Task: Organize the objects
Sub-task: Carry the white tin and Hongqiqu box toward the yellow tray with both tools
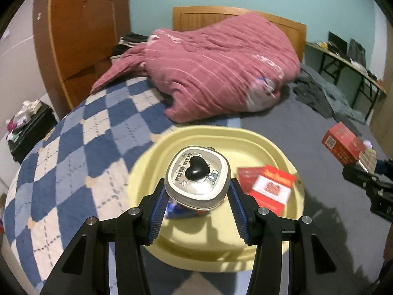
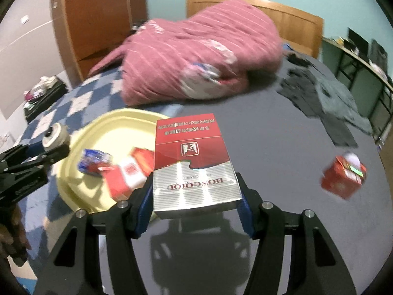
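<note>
— So how far along is the tidying?

— Partway: the pale yellow plastic tray point(image 1: 270, 145) on the bed holds a red-and-white packet point(image 1: 267, 184). One small red box point(image 2: 343, 177) lies on the grey sheet at three o'clock.

— And the hands?

— Both angle downward. The left gripper point(image 1: 196, 191) fingers clamp a silver heart-knobbed tin point(image 1: 197, 174) over the tray; the right gripper point(image 2: 194, 196) grips a red-and-silver cigarette pack point(image 2: 191, 162).

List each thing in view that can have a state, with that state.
left gripper: shut on the Hello Kitty tin, over the tray
Hello Kitty tin: held, lid on
right gripper: shut on the cigarette pack
cigarette pack: held, closed
yellow tray: on the bed, holds red boxes and a blue packet
red box: loose on the dark sheet
</note>
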`<state>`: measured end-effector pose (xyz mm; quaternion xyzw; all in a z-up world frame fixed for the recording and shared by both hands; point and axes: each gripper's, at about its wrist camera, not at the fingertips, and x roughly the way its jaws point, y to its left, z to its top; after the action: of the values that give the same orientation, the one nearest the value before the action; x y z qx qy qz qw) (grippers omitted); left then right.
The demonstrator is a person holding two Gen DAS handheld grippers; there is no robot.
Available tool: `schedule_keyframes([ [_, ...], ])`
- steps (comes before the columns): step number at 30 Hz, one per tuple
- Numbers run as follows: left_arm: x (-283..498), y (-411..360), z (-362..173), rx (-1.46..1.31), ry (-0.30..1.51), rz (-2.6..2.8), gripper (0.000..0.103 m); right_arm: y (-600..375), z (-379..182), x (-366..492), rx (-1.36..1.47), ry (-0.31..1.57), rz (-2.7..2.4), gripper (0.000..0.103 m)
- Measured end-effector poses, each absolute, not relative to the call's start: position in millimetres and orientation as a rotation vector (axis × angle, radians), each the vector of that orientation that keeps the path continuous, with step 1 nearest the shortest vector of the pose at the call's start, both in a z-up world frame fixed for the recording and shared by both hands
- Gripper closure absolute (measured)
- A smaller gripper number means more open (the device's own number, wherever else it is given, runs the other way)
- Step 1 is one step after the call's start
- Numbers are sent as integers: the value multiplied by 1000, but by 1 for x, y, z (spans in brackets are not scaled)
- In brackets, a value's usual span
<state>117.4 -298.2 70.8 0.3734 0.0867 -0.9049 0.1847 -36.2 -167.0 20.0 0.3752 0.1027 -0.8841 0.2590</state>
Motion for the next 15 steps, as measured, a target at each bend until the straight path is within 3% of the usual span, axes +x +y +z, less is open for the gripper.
schedule_keyframes([
  [15, 85, -341, 45, 1049, 296, -2550, 55, -234, -1, -60, 1046, 368, -2313, 43],
])
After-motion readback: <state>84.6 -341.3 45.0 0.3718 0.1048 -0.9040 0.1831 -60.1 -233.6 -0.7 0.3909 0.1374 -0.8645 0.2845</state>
